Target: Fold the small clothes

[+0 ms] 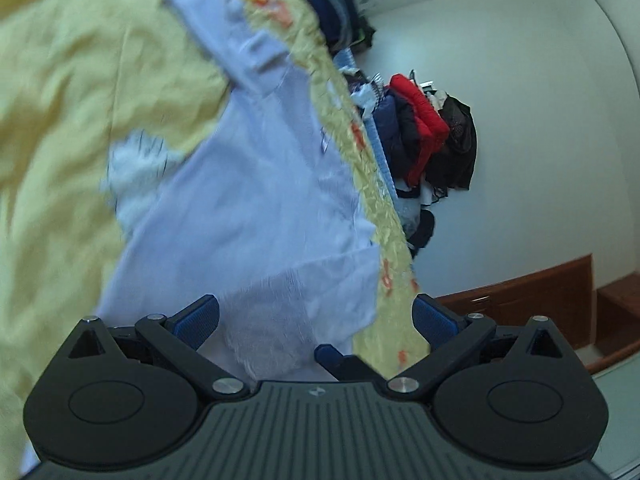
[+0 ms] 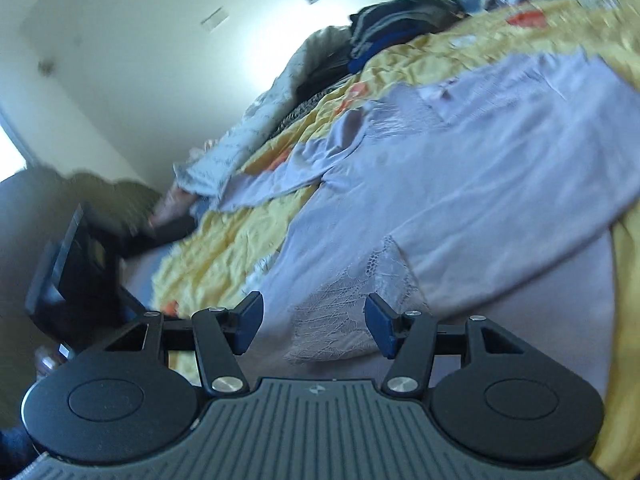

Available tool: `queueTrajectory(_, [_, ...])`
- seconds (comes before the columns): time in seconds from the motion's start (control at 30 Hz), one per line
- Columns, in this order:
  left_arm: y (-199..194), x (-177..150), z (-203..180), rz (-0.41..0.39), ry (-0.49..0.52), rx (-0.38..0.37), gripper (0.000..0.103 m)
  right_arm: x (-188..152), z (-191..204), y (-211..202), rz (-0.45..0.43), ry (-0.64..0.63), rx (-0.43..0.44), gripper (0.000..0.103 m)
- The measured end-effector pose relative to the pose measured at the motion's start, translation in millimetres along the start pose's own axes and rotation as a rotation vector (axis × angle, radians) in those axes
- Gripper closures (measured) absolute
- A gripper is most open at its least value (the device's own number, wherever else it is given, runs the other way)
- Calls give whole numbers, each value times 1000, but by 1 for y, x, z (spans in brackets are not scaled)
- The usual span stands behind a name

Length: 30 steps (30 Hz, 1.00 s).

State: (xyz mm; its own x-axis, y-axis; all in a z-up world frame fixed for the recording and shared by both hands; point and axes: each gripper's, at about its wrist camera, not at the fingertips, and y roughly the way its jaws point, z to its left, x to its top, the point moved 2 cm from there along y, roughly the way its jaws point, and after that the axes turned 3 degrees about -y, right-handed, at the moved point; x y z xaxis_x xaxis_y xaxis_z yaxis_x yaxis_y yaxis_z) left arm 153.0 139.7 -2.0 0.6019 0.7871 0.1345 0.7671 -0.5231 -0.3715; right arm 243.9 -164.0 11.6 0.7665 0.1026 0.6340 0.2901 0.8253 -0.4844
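Note:
A pale lilac garment (image 1: 256, 200) with a lace hem lies spread on a yellow bedspread (image 1: 60, 100). My left gripper (image 1: 316, 320) is open just above its lace hem (image 1: 272, 320), holding nothing. In the right wrist view the same lilac garment (image 2: 460, 184) lies flat, one sleeve out to the left. My right gripper (image 2: 314, 324) is open above the lace trim (image 2: 344, 312), holding nothing. Both views are blurred.
A heap of dark, red and blue clothes (image 1: 424, 136) lies along the bed's far side by a white wall (image 1: 520, 120). A wooden skirting (image 1: 540, 296) runs low right. Dark folded clothes (image 2: 392, 24) and a grey quilt (image 2: 256, 128) lie beyond the garment. A dark object (image 2: 76, 264) stands left.

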Motion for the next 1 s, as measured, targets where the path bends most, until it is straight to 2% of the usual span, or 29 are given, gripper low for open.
queueTrajectory(0.07, [7, -4, 5, 29, -37, -15, 0, -1, -13, -10, -20, 97, 26, 41])
queueTrajectory(0.17, [14, -2, 7, -4, -49, 42, 0, -5, -27, -21, -56, 191, 31, 43])
queueTrajectory(0.33, [24, 0, 1, 9, -16, 85, 0, -13, -35, -24, -59, 219, 18, 43])
queueTrajectory(0.57, [41, 1, -13, 24, 44, 209, 3, -20, -42, -23, -56, 258, 19, 43])
queueTrajectory(0.6, [43, 1, -17, 18, 69, 245, 13, -21, -43, -23, -54, 261, 16, 43])
queueTrajectory(0.63, [45, 0, -21, 15, 105, 287, 32, -22, -44, -22, -52, 264, 13, 43])
queueTrajectory(0.7, [51, -2, -26, 24, 166, 373, 55, -25, -46, -21, -48, 269, 11, 43])
queueTrajectory(0.87, [52, -5, -28, 28, 196, 388, 58, -30, -49, -20, -47, 268, 8, 42])
queueTrajectory(0.93, [54, -7, -27, 26, 226, 427, 85, -30, -49, -19, -49, 269, 10, 42])
queueTrajectory(1.0, [56, -8, -27, 23, 248, 458, 94, -29, -50, -19, -50, 273, 10, 42])
